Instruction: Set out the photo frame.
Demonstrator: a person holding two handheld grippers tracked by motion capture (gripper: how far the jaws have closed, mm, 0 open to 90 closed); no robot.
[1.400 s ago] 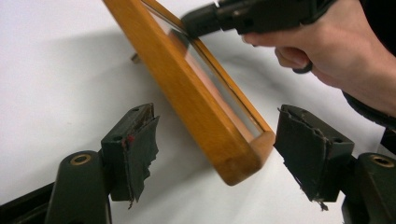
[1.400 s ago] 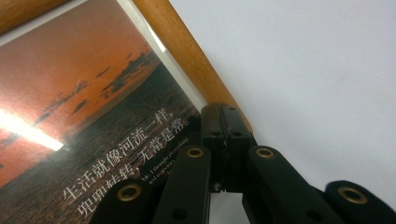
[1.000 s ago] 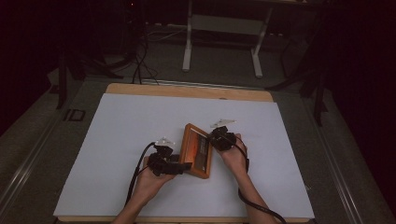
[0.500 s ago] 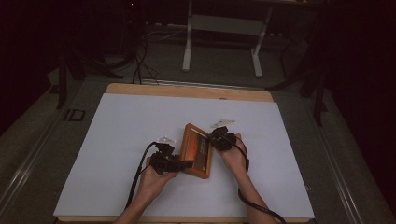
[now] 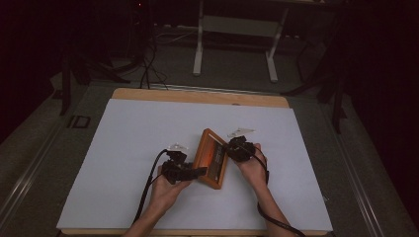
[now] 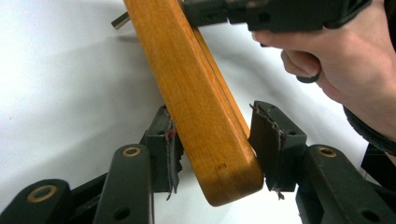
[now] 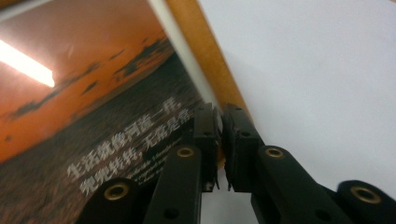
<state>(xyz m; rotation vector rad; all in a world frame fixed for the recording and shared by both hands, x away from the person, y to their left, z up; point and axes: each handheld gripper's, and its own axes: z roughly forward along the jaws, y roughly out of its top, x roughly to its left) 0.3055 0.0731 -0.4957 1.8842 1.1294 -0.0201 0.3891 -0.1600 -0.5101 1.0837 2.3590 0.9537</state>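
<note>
The table (image 5: 123, 148), covered in white, carries a wooden picture frame (image 5: 211, 159) near its middle, toward the person's side, lying between the two grippers with its glass face up. Judging by how things lie, the work is at the stage of getting a two-handed hold on the frame: the grasp is nearly made on both sides, and any lifting, turning or standing it up appears not yet begun. The left gripper (image 5: 197, 171) sits at the frame's near corner with its jaws about half apart; they have just been closing, with the corner of the frame between them, one pad seeming to touch the wood and the other just beside it. The right gripper (image 5: 228, 149) is at the frame's right edge, its jaws nearly together on the rim and just starting to open. The high view gives the whole layout but too little detail on the jaws. The left gripper view shows the rounded wooden corner (image 6: 219, 154) between the pads, with the other hand (image 6: 345, 65) beyond. The right gripper view shows a sunset picture (image 7: 84, 102) with white lettering under the glass.
</note>
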